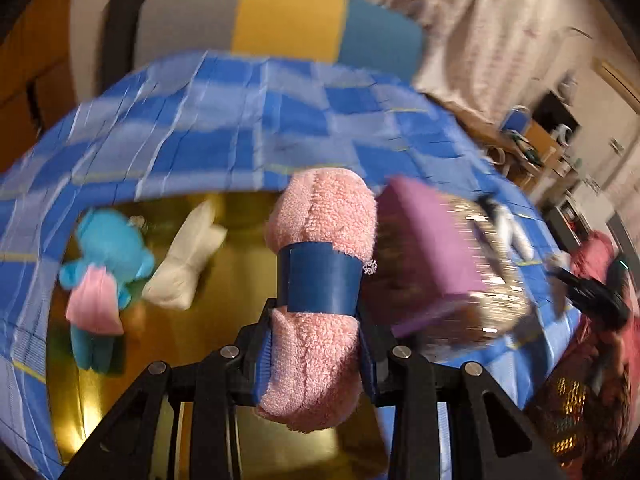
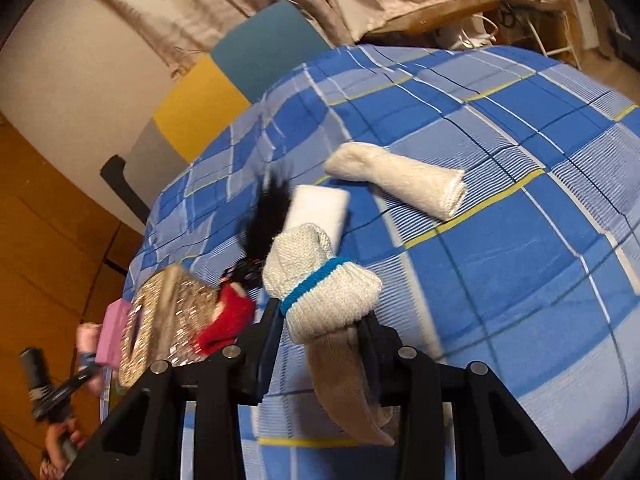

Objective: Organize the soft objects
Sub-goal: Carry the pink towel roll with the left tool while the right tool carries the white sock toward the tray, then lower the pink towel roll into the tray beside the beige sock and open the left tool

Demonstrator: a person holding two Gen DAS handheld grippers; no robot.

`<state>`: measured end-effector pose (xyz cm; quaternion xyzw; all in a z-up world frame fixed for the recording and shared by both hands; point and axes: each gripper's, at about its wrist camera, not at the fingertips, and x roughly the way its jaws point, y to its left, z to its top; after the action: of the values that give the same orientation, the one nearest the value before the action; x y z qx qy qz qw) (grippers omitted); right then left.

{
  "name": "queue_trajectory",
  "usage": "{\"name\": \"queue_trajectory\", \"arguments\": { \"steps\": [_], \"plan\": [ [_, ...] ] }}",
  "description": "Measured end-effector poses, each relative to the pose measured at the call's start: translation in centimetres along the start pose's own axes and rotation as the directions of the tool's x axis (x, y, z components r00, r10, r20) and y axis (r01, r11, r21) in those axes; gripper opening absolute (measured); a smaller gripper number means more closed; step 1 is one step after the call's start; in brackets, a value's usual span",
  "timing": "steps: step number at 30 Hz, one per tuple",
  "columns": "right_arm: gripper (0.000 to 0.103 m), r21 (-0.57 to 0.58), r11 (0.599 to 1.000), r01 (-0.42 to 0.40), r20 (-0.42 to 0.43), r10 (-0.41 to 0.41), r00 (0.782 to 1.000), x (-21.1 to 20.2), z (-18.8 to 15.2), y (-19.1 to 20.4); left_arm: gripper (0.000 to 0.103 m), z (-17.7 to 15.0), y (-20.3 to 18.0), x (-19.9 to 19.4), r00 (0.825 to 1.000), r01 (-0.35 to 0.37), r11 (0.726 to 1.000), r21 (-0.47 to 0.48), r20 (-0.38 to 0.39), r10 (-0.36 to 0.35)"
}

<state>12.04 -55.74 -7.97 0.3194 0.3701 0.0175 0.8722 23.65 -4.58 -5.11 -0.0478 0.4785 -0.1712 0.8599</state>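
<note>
My left gripper (image 1: 318, 344) is shut on a rolled pink towel (image 1: 320, 220) with a blue band, held above a gold tray (image 1: 240, 272). In the tray lie a blue plush toy (image 1: 108, 252) in a pink dress and a white cloth bundle (image 1: 186, 260). My right gripper (image 2: 320, 332) is shut on a rolled grey sock (image 2: 320, 276) with a blue stripe, above the blue checked bedspread (image 2: 520, 260). On the bedspread lie a rolled white towel (image 2: 400, 178), a folded white cloth (image 2: 318, 208) and a black furry item (image 2: 268, 208).
A purple block (image 1: 424, 248) leans on a sequined gold pillow (image 1: 492, 280), which also shows in the right wrist view (image 2: 168, 312) with a red soft item (image 2: 228, 322). A yellow, teal and grey headboard (image 1: 288, 20) stands behind. Furniture stands at the far right.
</note>
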Motion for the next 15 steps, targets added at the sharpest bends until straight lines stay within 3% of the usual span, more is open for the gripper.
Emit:
{"name": "queue_trajectory", "arguments": {
  "steps": [9,15],
  "plan": [
    [0.038,-0.042,0.992,-0.121,-0.01,0.121,0.993,-3.5,-3.6,6.8,0.035,0.8,4.1,5.8,0.994,-0.053,0.995,-0.082,-0.097,0.045],
    [0.038,-0.096,0.965,-0.245,-0.02,0.245,0.969,-4.9,-5.0,13.1,0.035,2.0,6.1,8.5,0.989,-0.095,0.991,-0.098,-0.121,0.083]
  ]
}}
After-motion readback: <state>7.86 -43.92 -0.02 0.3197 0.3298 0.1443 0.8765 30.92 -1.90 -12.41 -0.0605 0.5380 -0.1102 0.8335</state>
